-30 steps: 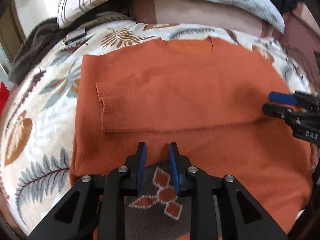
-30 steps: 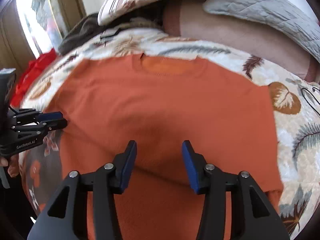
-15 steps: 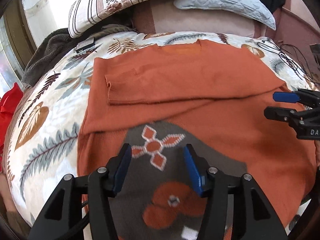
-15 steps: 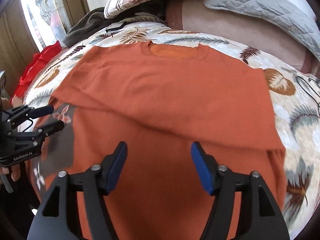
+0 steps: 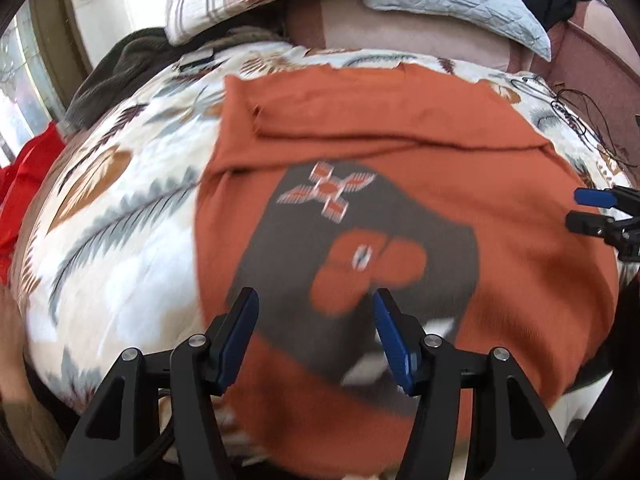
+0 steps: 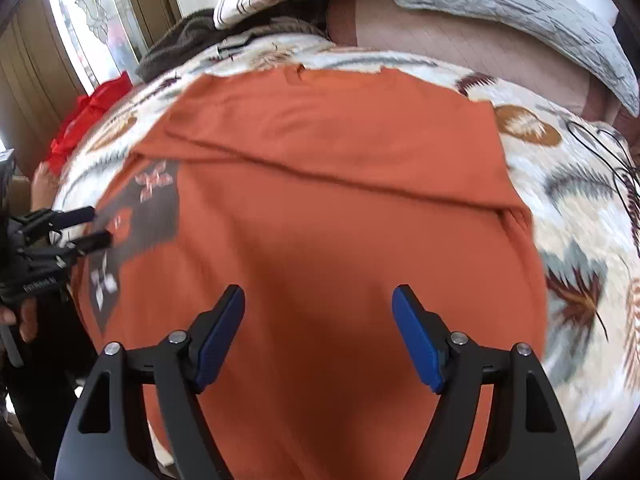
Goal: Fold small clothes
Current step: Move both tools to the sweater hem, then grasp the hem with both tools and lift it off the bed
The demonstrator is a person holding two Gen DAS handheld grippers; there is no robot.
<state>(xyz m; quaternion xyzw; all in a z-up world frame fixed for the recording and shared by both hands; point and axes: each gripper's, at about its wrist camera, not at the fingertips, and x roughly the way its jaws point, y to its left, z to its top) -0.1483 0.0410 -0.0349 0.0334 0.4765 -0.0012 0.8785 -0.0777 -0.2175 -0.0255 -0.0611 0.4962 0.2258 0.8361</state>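
Lying flat across the leaf-patterned white bedspread (image 5: 120,216) is the rust-orange knitted sweater (image 6: 340,208), its sleeve folded over the chest and a grey patterned panel (image 5: 360,240) showing near the hem. The left gripper (image 5: 316,332) is hovering above that panel, jaws spread wide and holding nothing. The right gripper (image 6: 318,332) is hanging over plain orange knit, equally wide and unladen.

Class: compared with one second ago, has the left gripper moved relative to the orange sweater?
Yes. The left gripper has pulled back from the orange sweater, away from its folded sleeve, jaws now open.
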